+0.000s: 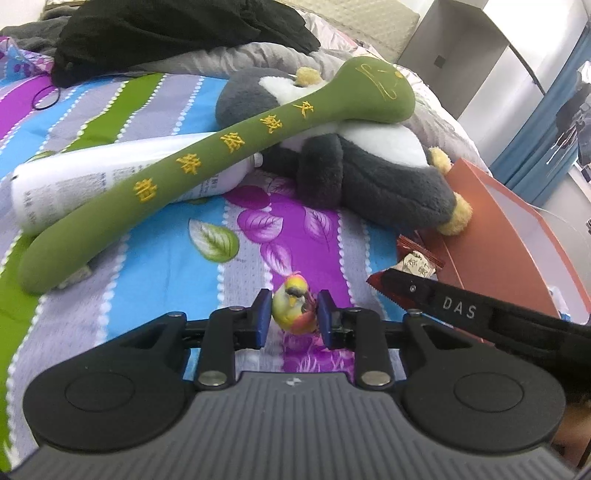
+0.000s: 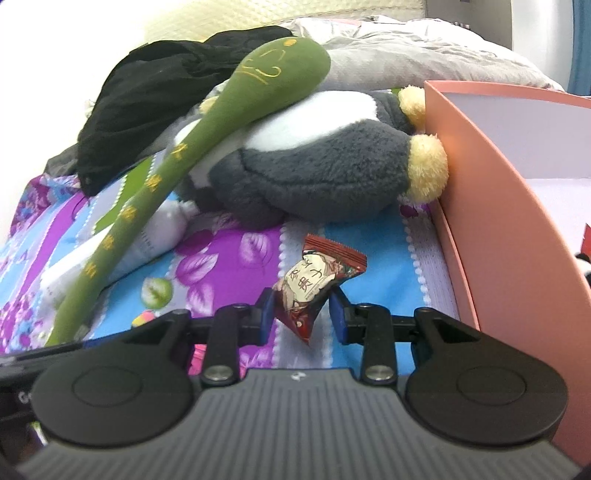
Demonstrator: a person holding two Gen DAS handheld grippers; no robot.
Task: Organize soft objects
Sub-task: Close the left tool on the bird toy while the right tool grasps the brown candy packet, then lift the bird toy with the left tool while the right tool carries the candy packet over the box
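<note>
While your left gripper [image 1: 293,314] clamps the small bird toy [image 1: 294,308], your right gripper [image 2: 303,314] is clamped on the snack packet [image 2: 314,282] beside the pink box [image 2: 491,206].

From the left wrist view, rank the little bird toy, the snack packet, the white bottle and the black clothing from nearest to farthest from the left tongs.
1. Bird toy: between the left tongs.
2. Snack packet: just right, by the orange box.
3. White bottle: farther left, under the green plush.
4. Black clothing: at the far end of the bed.
</note>
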